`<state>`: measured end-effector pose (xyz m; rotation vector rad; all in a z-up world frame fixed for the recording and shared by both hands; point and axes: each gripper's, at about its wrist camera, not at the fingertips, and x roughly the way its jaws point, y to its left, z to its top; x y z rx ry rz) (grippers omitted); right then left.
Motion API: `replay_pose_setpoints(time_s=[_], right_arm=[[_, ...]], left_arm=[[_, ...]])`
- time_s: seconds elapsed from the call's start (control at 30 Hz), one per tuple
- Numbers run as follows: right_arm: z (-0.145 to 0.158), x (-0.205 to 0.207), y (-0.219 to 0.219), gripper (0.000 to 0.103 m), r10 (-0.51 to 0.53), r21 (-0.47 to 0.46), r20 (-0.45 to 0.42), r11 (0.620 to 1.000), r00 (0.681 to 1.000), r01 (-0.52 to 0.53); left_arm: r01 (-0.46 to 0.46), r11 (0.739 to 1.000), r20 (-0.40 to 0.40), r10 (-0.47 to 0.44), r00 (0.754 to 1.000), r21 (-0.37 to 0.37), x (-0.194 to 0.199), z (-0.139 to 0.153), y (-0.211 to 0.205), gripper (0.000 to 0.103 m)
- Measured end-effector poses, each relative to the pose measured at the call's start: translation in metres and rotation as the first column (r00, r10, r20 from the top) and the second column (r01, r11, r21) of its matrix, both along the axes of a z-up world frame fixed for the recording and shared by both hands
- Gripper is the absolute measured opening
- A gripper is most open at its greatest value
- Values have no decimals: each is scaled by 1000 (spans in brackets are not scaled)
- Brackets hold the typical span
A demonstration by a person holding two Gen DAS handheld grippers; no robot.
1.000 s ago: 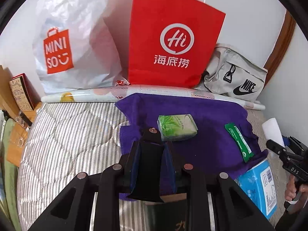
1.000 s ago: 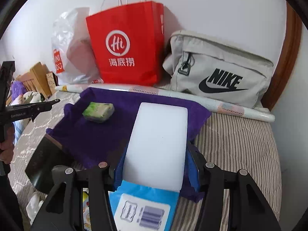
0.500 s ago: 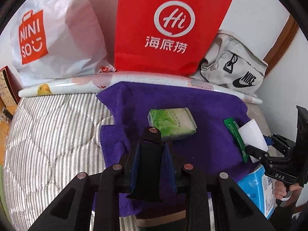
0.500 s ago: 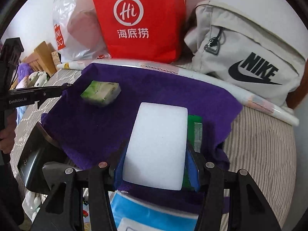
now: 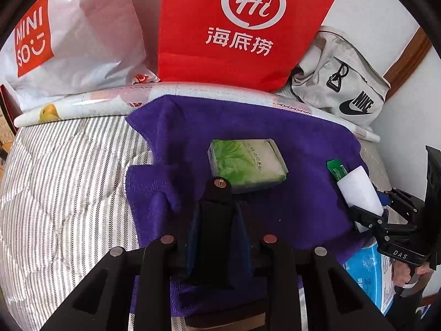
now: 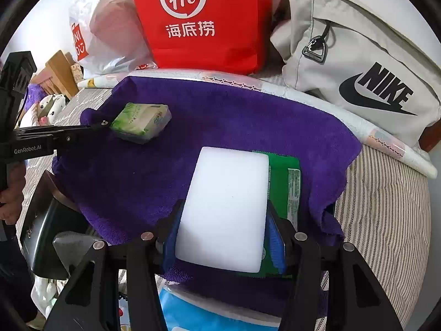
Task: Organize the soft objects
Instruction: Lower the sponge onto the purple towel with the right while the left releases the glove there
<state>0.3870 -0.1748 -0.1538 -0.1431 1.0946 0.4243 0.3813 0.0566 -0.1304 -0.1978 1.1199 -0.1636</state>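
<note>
Sponge (image 6: 224, 209) sits clamped in our right tongs (image 6: 223, 237), tilted steeply down over the purple towel (image 6: 220, 121); our left tongs (image 5: 217, 237) grip a black block (image 5: 216, 231).

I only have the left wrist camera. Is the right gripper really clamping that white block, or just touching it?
Observer: Clamping: the right gripper presses its blue pads on both long edges of the white block.
Operator: What's under it?
Observer: The green packet, its left part hidden by the block; contact unclear.
Operator: Anything off the bed's left edge?
Observer: Something white and spotted, maybe a plush toy.
</note>
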Motion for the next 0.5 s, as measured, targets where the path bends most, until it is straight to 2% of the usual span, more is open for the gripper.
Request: replay_pose_setpoints(time_s=[0.17,0.23,0.3,0.33,0.4,0.5], right_arm=[[-2,2,3,54,4,-8,-2,1000,1000,-4],[-2,3,4,56,3,-12,1,1000,1000,-3],[-1,2,4,57,3,-13,5,1000,1000,-3],[0,2,4,58,4,-12,8,1000,1000,-4],[1,1,4,64,6,-15,11,1000,1000,-6],[3,-1,3,66,4,-18,19,1000,1000,-4]], left_arm=[[-4,1000,-29,3,1000,-20,1,-3,2,26],[-1,999,-50,-2,999,-46,2,-4,4,32],[-2,998,-51,-1,999,-60,0,-3,5,52],[-6,998,-43,3,999,-57,-2,-2,5,56],[-7,999,-26,6,1000,-50,-6,3,6,58],[-8,999,-19,7,1000,-52,-11,10,8,58]])
